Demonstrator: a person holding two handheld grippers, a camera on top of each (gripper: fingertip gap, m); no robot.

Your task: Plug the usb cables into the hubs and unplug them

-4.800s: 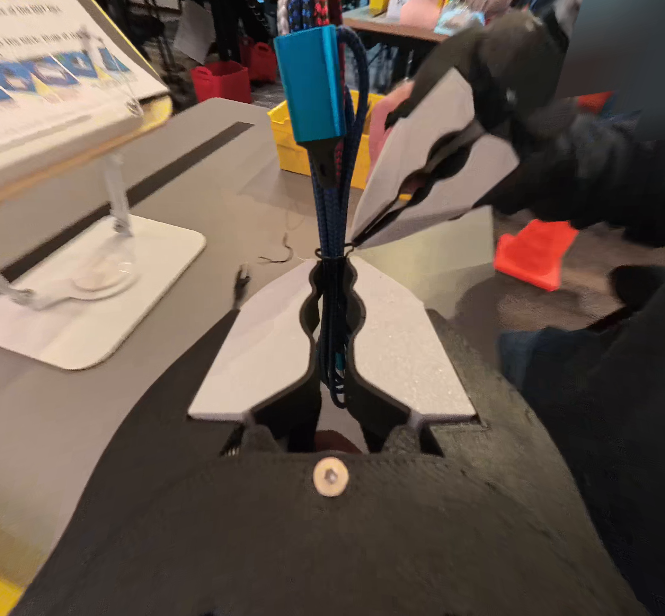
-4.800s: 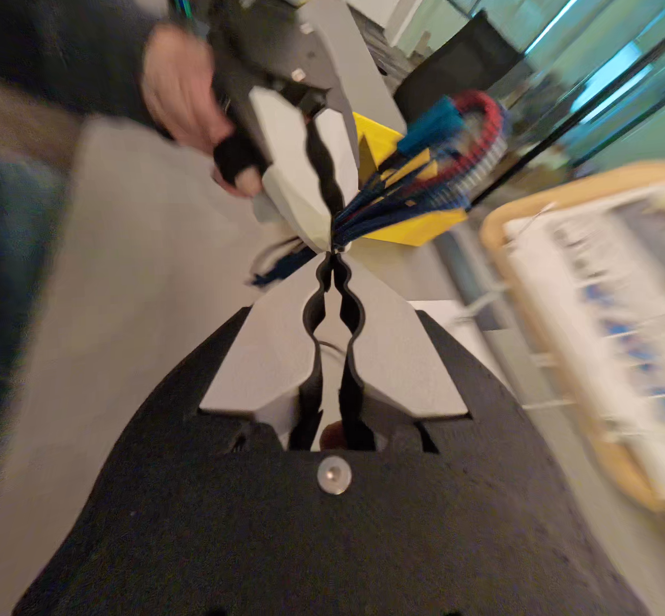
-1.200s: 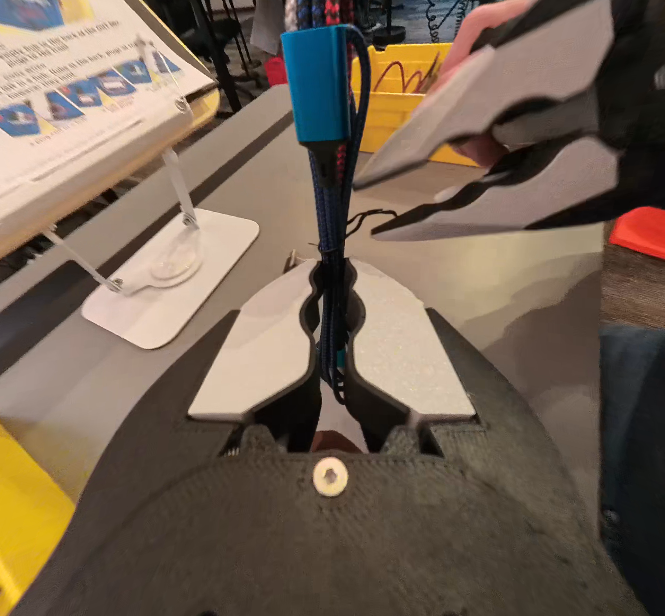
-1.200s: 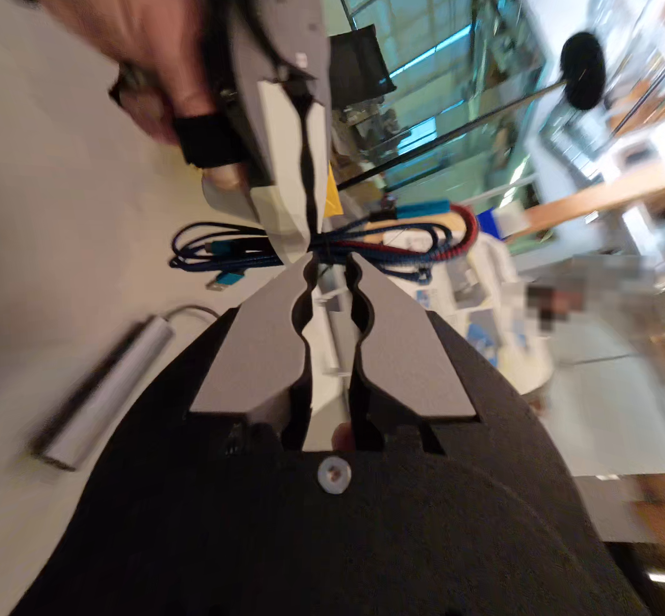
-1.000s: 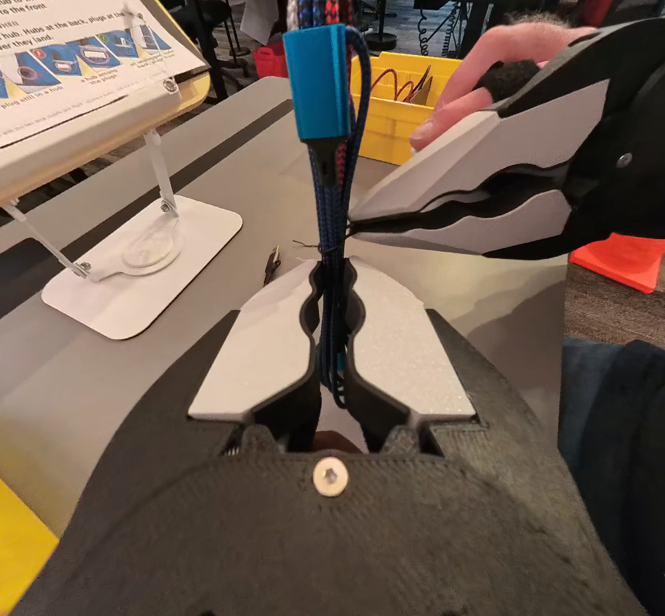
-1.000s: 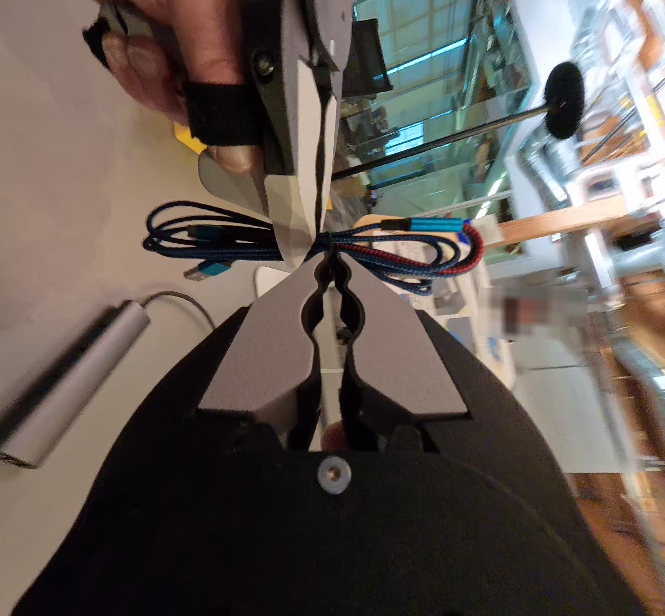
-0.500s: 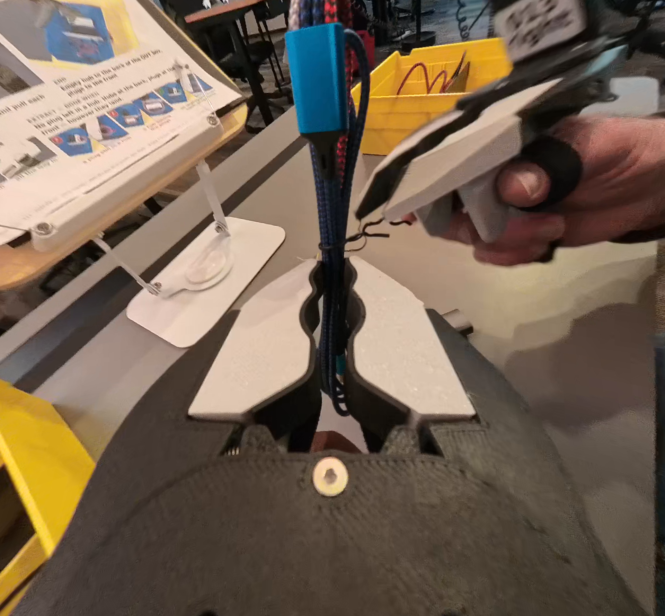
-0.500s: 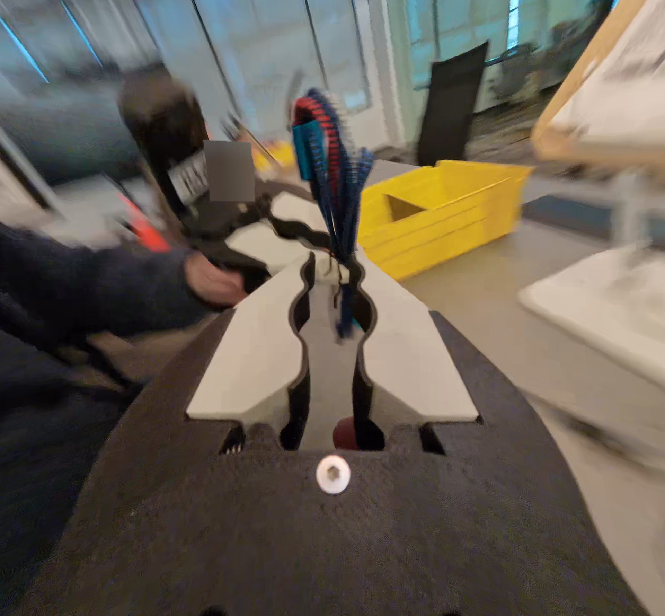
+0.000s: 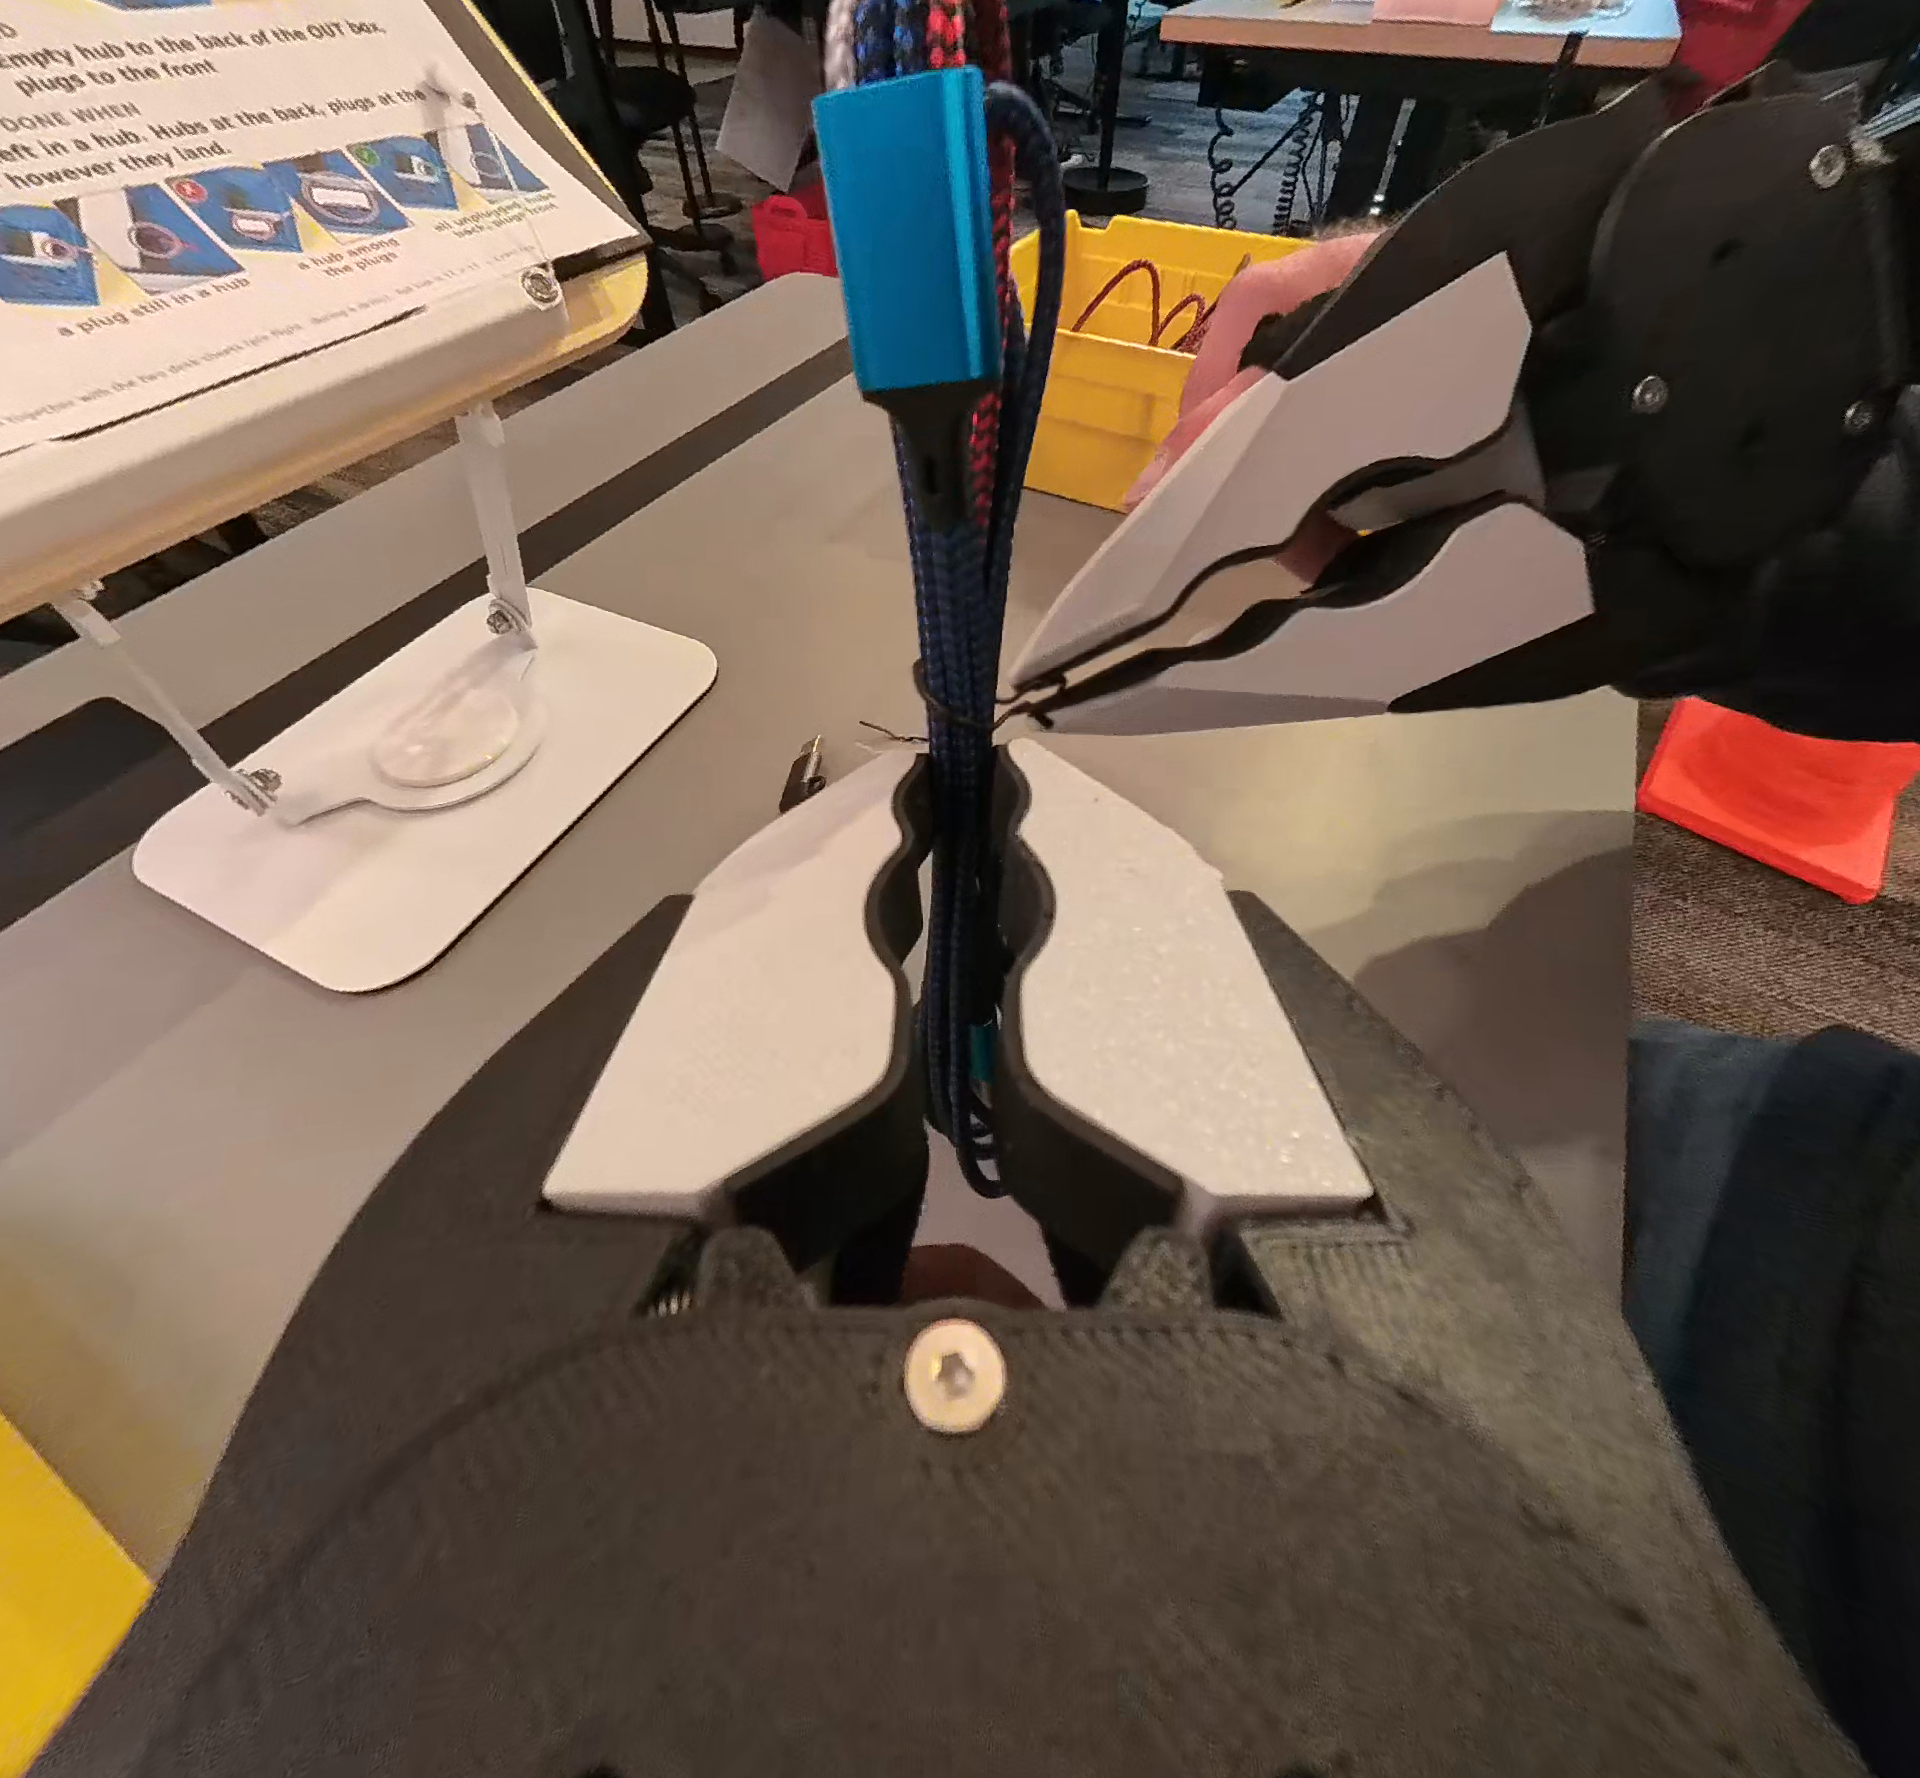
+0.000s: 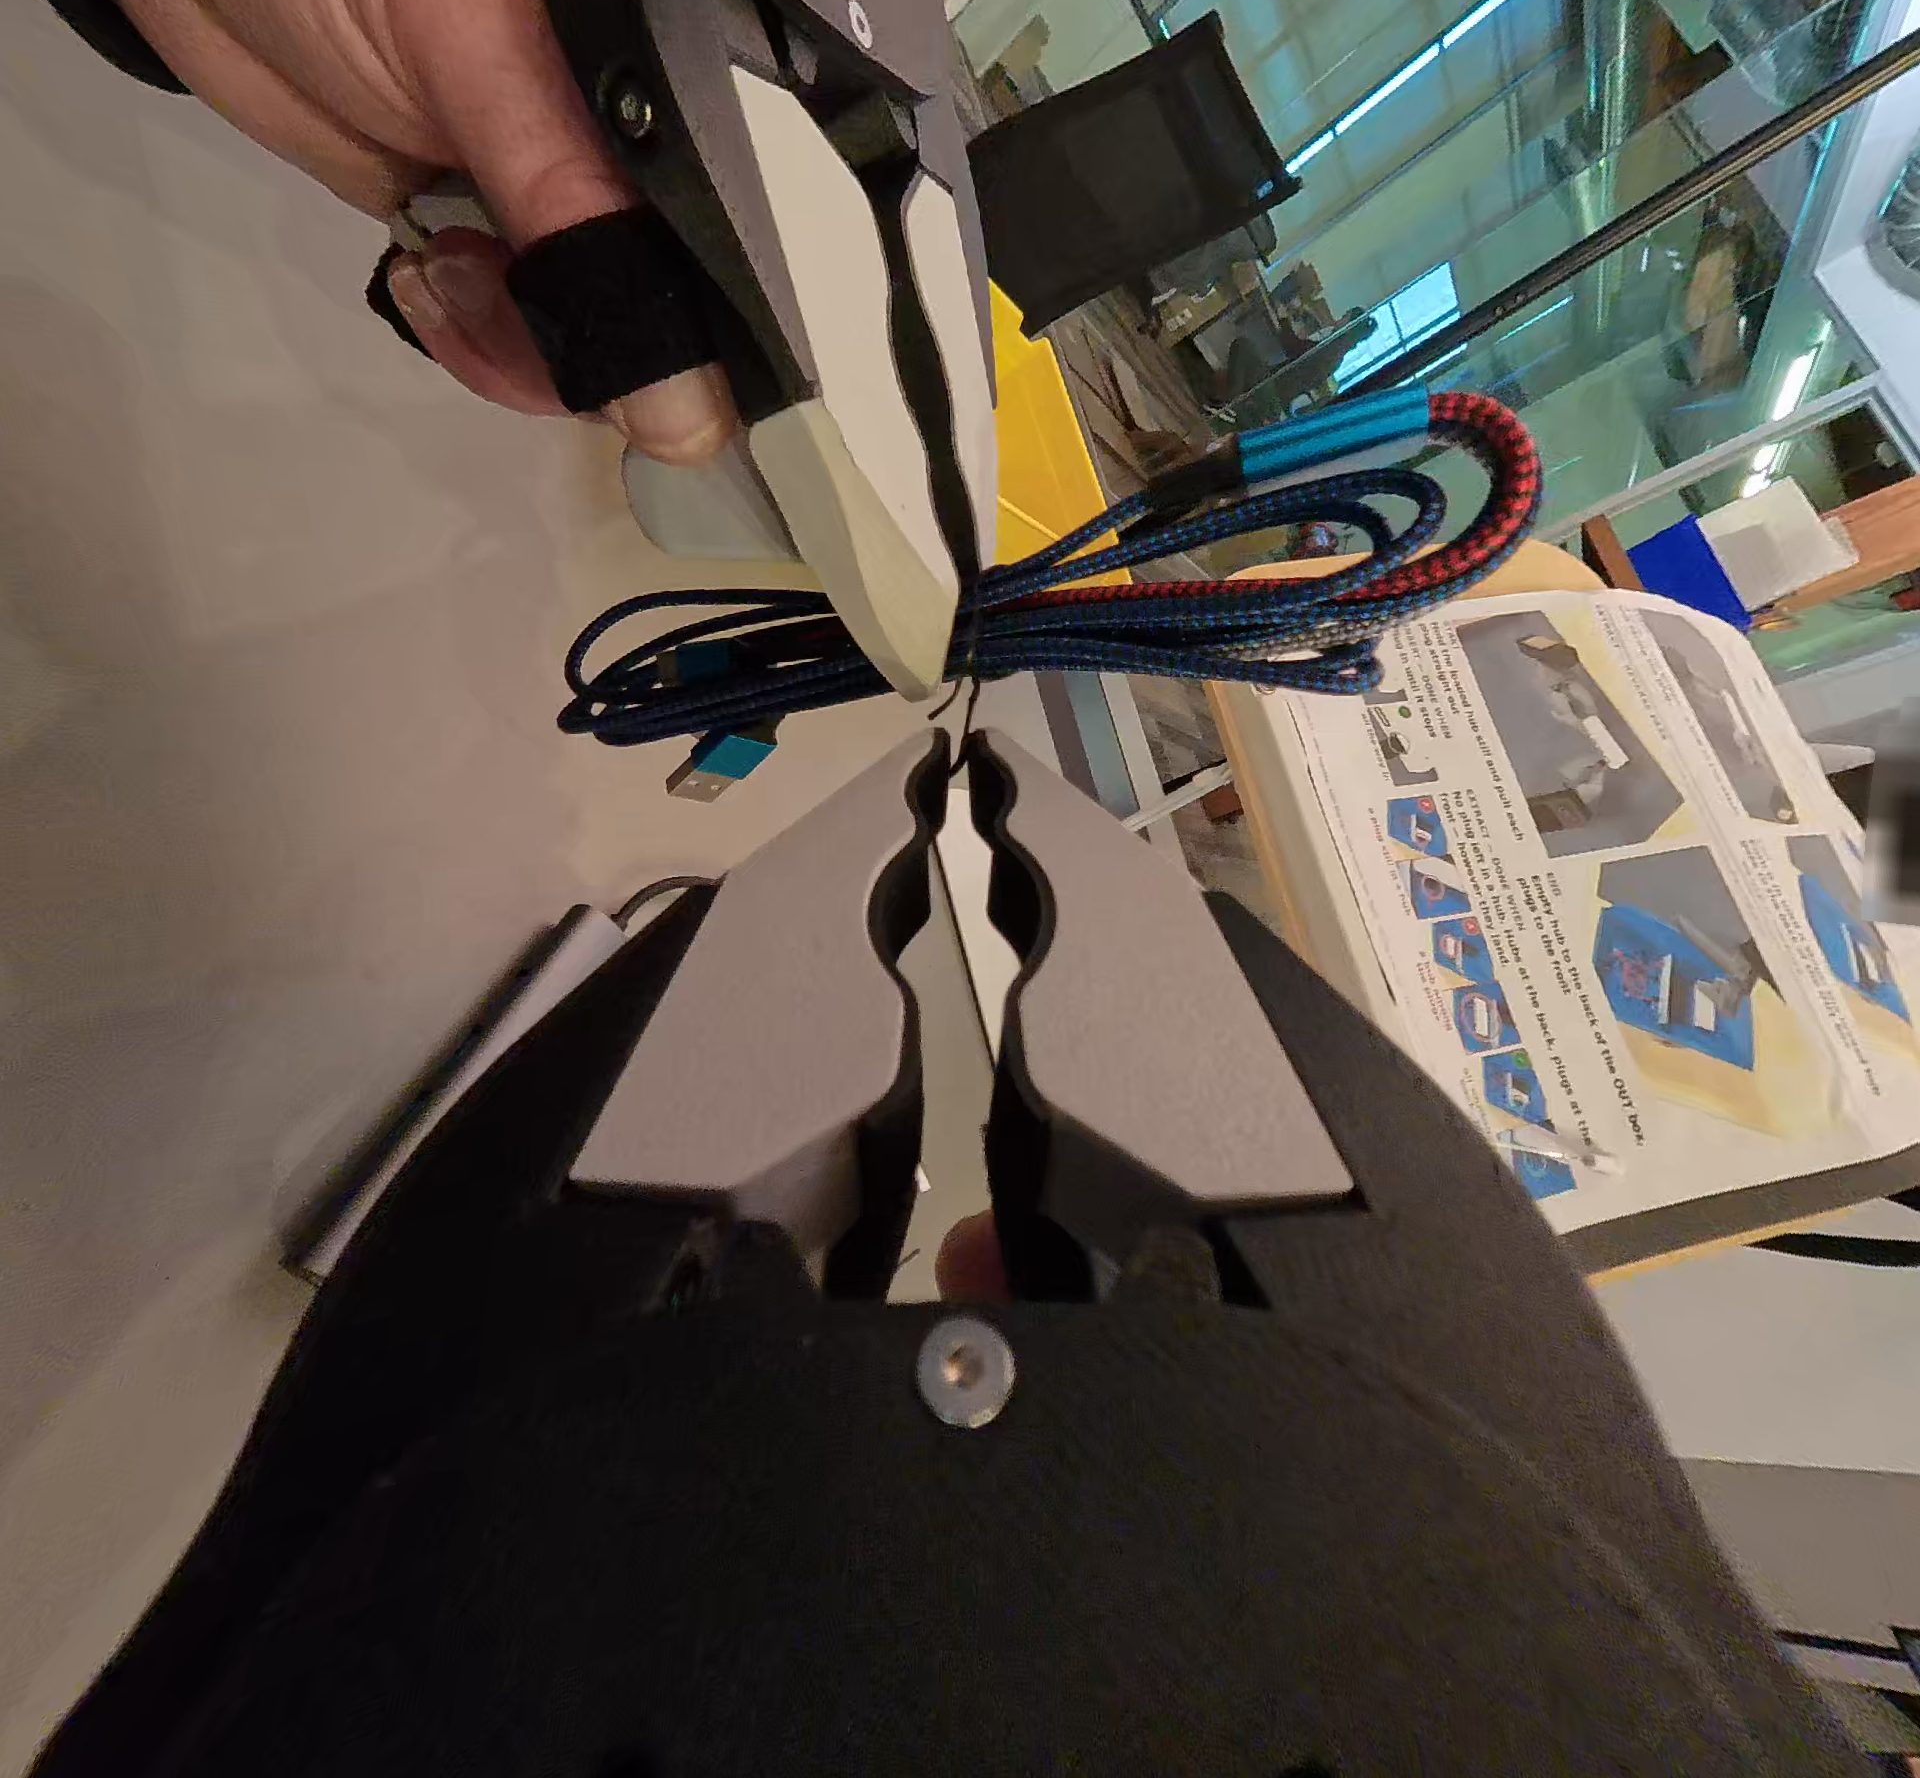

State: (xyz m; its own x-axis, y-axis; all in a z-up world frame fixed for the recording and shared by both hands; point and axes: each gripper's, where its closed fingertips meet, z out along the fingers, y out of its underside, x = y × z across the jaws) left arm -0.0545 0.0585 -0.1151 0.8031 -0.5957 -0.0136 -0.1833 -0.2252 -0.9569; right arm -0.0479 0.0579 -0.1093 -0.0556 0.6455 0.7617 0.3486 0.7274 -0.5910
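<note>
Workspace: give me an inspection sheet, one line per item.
Surface: grey table, mostly bare.
Job's things: bundled braided usb cables held upright off the table; silver hub lying on the table.
Clutter: white stand carrying an instruction sheet; yellow bin with red cables in it.
Grippers: left gripper shut on the bundle; right gripper pinching the thin black tie around the bundle.
Cables: blue plug at the top, another blue plug hanging free.
Surroundings: other tables, glass walls, orange object on the floor.
</note>
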